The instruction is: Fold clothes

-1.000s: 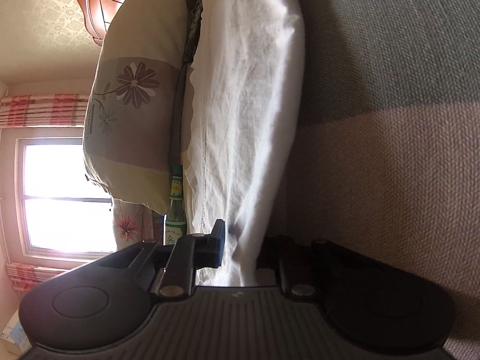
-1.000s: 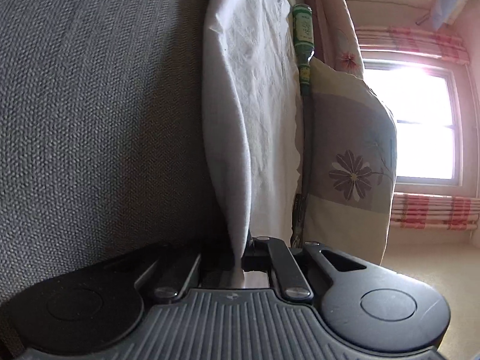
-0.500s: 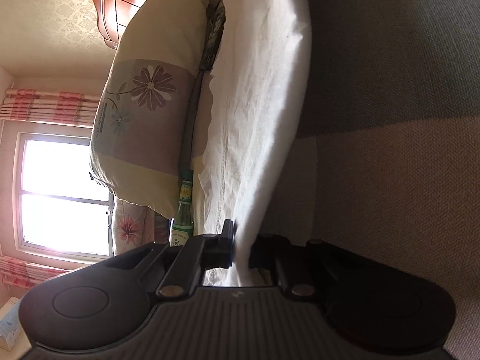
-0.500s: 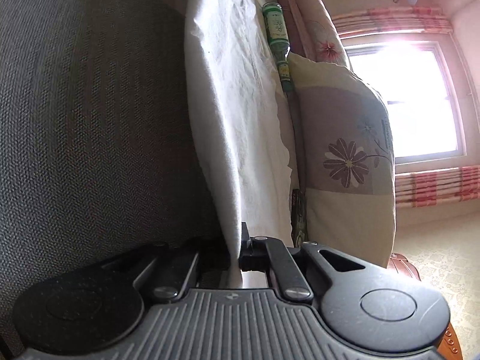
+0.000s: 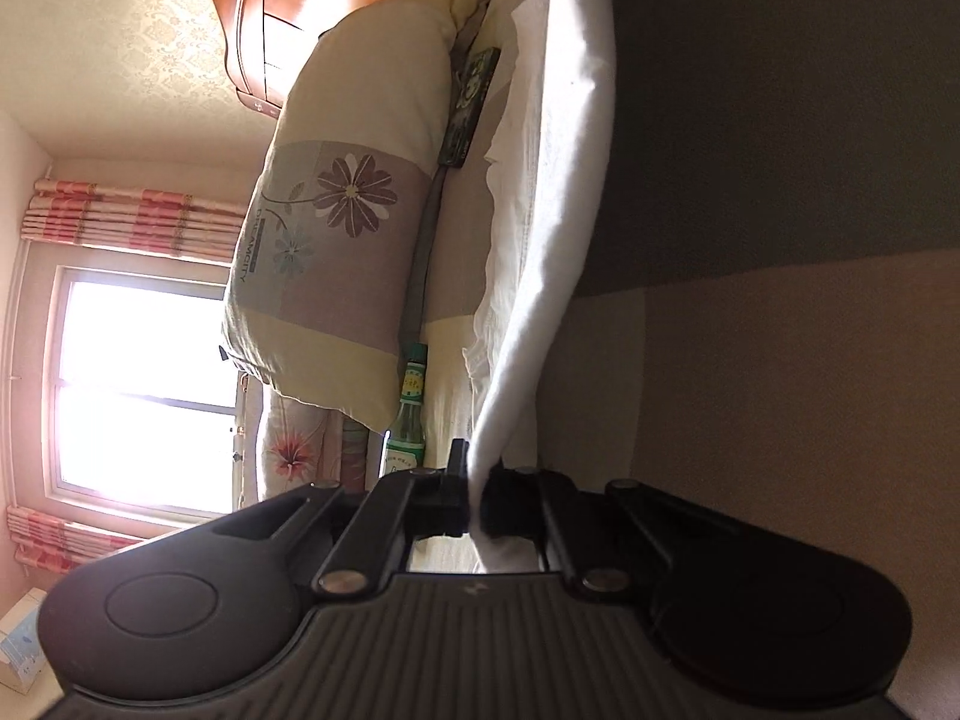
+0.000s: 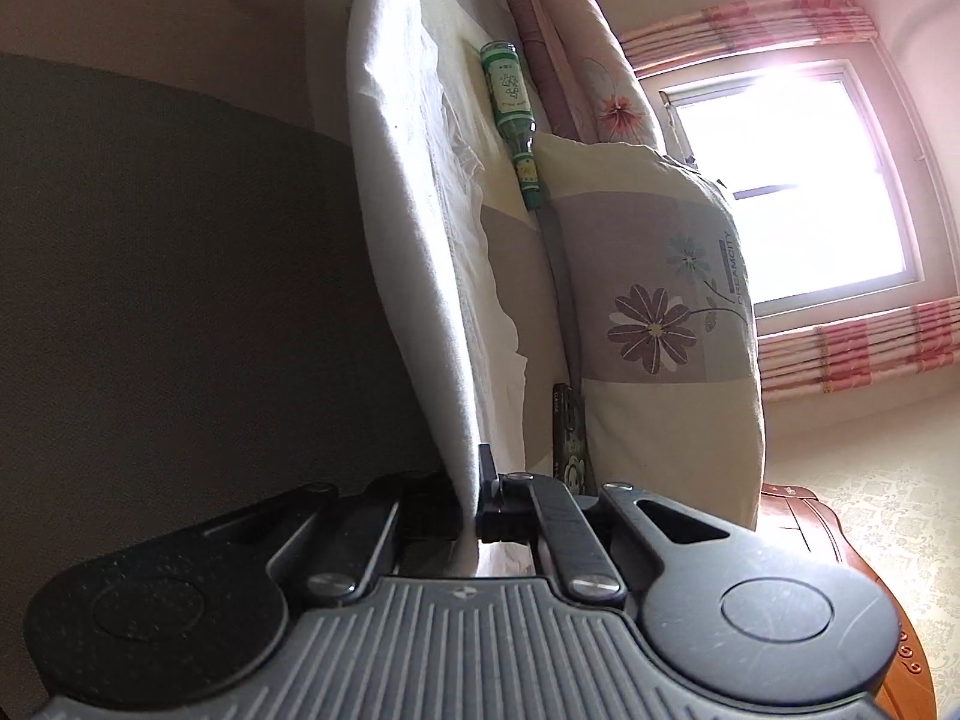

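A white garment [image 5: 558, 192] is stretched taut between my two grippers and lifted off the bed's grey and beige cover [image 5: 780, 240]. My left gripper [image 5: 477, 495] is shut on one edge of the cloth, which runs away from its pads as a long band. In the right wrist view the same white garment [image 6: 414, 228] rises from my right gripper [image 6: 474, 501], which is shut on the opposite edge. Both views are rolled sideways. The cloth's lower part stays hidden behind the lifted fold.
A flower-print pillow [image 5: 342, 240] lies at the head of the bed beside a green glass bottle [image 5: 408, 414] and a dark patterned phone case [image 5: 471, 102]. A wooden headboard [image 5: 312, 18], bright window [image 6: 792, 180] and pink-striped curtains [image 6: 864, 348] stand beyond.
Both grippers have risen with the garment, lifting it further off the cover, so more of the pillow, headboard and window shows. Both grips on the cloth have held.
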A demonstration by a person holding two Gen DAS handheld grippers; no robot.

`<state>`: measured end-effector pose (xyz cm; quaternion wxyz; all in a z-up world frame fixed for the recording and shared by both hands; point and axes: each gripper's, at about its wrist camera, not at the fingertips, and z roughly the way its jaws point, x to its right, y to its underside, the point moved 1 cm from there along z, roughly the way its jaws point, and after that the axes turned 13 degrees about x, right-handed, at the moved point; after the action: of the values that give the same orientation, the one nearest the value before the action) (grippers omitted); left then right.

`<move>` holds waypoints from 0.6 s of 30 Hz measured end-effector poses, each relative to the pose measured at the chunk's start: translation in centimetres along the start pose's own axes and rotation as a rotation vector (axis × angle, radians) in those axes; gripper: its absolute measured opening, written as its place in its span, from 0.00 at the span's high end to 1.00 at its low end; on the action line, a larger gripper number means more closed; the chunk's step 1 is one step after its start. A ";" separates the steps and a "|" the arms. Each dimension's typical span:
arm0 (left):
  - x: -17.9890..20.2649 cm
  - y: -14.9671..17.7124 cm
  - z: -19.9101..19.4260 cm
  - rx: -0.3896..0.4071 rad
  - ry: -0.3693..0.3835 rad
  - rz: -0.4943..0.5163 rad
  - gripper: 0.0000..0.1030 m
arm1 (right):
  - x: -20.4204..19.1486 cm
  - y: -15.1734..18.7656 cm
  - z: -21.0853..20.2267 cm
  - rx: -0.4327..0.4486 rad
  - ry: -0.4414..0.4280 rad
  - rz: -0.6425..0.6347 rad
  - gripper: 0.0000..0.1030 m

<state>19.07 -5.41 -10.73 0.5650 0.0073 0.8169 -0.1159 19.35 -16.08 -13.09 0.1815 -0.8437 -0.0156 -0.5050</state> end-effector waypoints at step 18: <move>6.4 -1.6 -14.7 0.010 0.121 -0.001 0.99 | -7.9 -2.9 -15.3 -0.006 -0.152 0.029 0.94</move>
<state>3.05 -4.80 -11.42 0.5145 0.0165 0.8489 -0.1195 1.92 -17.05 -12.51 0.1845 -0.8802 -0.0158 -0.4369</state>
